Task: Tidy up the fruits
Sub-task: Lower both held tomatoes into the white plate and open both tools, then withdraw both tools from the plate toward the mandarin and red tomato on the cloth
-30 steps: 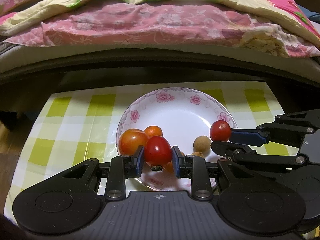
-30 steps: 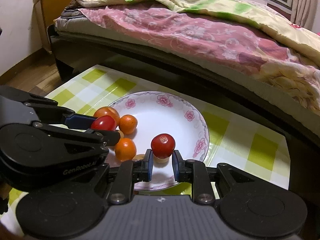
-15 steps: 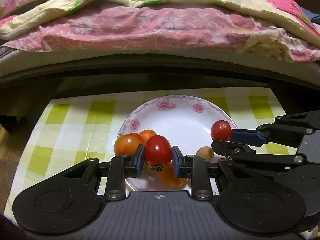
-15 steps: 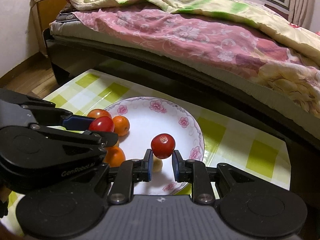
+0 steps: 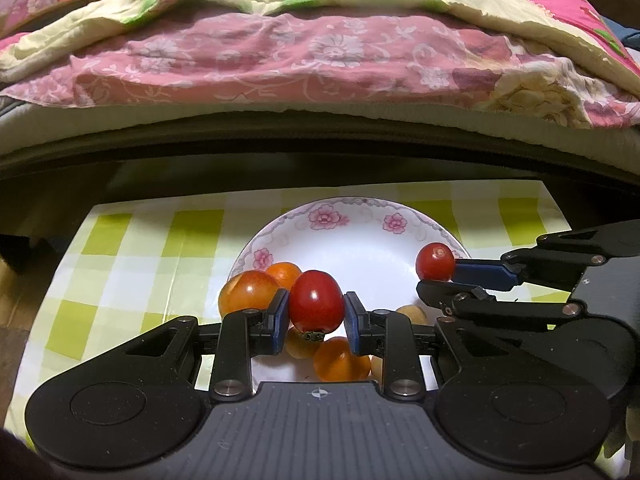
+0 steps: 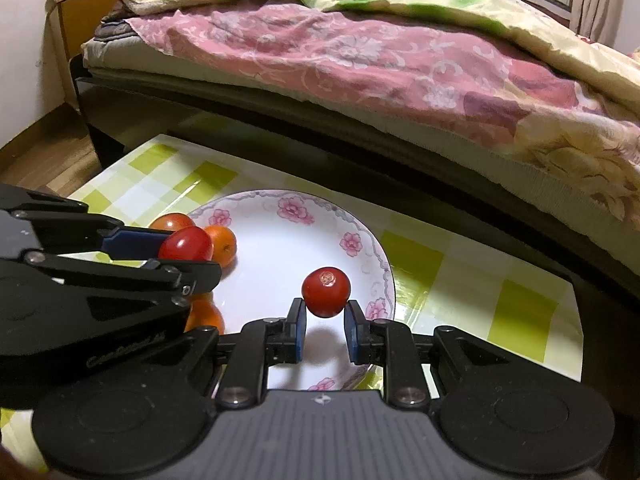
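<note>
Claws each clamp red cherry tomato: left claw (image 5: 316, 314), right claw (image 6: 325, 322). Lower gently over plate (image 6: 288, 248), then let go.

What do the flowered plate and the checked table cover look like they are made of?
Plate: probably glazed ceramic or porcelain; smooth white surface with printed pink flowers, though melamine can't be excluded.

Table cover: likely plastic or oilcloth rather than woven fabric; its green and white checks lie flat and throw a bright glare near the plate's rim.

Two gripped red tomatoes (image 5: 316, 301) above plate (image 5: 360, 236)
</note>
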The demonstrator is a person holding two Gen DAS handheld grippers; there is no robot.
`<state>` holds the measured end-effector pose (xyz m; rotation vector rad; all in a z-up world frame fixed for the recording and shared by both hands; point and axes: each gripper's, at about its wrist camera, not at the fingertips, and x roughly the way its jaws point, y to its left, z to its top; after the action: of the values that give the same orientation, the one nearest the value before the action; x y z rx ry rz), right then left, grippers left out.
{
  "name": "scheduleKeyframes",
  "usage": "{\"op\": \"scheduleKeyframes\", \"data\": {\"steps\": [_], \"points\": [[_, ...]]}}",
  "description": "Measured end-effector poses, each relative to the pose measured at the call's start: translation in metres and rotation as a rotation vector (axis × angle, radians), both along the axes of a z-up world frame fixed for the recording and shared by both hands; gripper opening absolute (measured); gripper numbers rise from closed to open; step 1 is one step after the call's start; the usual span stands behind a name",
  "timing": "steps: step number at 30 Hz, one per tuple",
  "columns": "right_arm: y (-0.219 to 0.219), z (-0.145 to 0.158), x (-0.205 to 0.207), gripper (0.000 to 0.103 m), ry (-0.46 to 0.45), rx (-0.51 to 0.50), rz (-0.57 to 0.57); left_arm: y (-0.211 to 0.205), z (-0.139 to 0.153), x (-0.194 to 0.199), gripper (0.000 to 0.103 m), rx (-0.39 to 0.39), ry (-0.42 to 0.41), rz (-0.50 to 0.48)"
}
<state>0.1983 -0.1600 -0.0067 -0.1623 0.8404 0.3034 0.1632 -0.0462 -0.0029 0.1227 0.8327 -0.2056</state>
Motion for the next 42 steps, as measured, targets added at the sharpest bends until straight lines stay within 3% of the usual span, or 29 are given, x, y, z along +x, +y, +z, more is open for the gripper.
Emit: {"op": "scheduleKeyframes", "data": {"steps": [32,42], "points": [[0.0,-0.011,0.012,0.026,0.007,-0.014,-0.011,0.001,0.001,0.007,0.037,-0.025,0.024,0.019],[-0.005,0.0,0.011,0.026,-0.022,0.014,-0.026,0.008,0.013,0.006,0.05,-0.051,-0.007,0.042]]}}
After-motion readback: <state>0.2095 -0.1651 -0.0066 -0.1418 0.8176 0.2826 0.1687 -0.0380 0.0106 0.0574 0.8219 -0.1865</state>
